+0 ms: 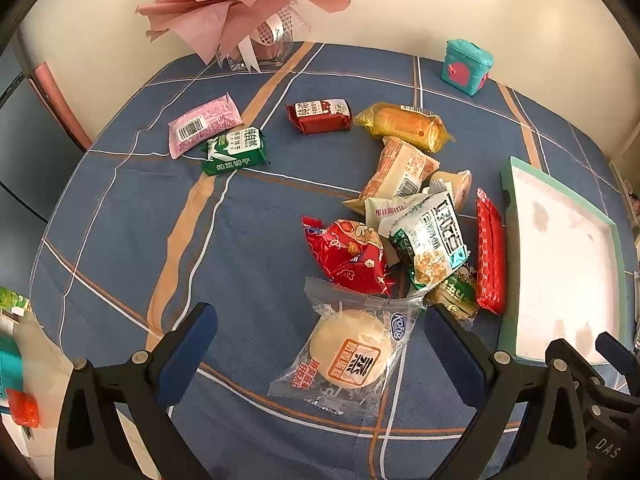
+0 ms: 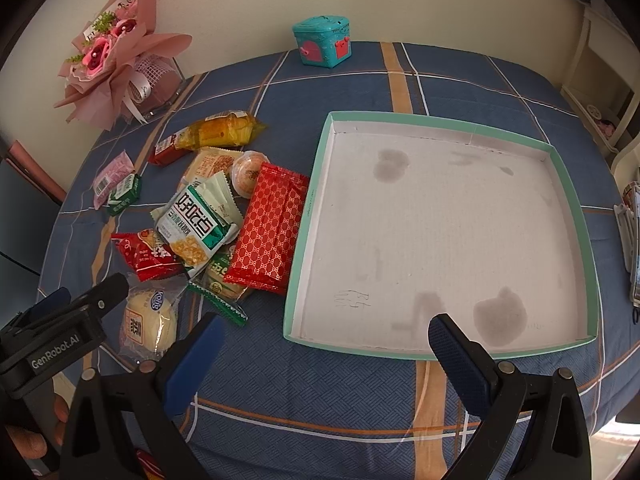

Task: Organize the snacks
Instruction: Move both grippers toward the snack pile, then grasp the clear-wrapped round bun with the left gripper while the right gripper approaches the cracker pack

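Left claw (image 1: 320, 344) gapes around the bun packet (image 1: 348, 350); right claw (image 2: 326, 346), wide, alone shows the whole tray (image 2: 576, 208).

Left of the one shallow mint-rimmed white cardboard tray (image 2: 568, 184) lie about eleven wrapped snack packets (image 2: 192, 220), with one pink paper-wrapped flower bouquet (image 2: 116, 64) and one small teal toy chest (image 2: 322, 42) behind it.

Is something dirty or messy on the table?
Yes. The box has dark greasy-looking blotches on its white floor, one near the far left corner and a bigger one by the near edge. Beside it the snacks lie jumbled, some overlapping. No wrapper looks torn.
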Demonstrator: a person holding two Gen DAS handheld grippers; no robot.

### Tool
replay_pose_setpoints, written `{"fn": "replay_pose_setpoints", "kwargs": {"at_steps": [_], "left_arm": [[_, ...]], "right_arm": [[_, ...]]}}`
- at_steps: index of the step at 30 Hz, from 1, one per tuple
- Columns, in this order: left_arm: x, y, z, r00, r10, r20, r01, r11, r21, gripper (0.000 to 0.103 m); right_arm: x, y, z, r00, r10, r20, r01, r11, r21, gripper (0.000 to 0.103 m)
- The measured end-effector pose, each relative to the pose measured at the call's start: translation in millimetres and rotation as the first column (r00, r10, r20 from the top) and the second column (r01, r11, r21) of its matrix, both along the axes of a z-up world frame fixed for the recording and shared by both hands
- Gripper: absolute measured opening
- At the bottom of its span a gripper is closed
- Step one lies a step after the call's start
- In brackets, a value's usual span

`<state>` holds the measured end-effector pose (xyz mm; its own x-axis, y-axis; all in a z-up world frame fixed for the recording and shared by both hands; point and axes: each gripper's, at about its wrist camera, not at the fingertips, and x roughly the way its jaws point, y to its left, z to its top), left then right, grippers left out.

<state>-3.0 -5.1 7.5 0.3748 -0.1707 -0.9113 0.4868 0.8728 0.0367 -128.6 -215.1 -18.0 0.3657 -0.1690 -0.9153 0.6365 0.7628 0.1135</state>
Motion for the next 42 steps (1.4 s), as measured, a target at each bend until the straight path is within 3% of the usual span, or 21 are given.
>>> {"fn": "replay_pose_setpoints", "kwargs": {"at_steps": [28,33,38,42], "left_arm": [[2,-1,-19,0.991,-0.003,-0.135,-0.001,1.000,-0.024,0.102],[4,-2,-27,0.983,-0.008,-0.181,0.003,1.000,-0.032,0.094],[9,-1,-42,0.964,-0.005,-0.268,-0.009,0.999,-0.052,0.077],[13,3,-47,0.956,0.014,-0.294,-0.035,0.997,-0.067,0.061]], "right_arm": [[3,1,-5,1.000,-0.003,-0.011,0.003,1.000,0.010,0.103],[11,-1,-6,1.000,-0.003,-0.009,0.003,0.999,0.034,0.103],[17,2,-5,1.000,-0.006,0.027,0.005,0.998,0.066,0.103],[25,4,-4,0.999,-0.002,0.042,-0.001,0.997,0.081,0.103]]}}
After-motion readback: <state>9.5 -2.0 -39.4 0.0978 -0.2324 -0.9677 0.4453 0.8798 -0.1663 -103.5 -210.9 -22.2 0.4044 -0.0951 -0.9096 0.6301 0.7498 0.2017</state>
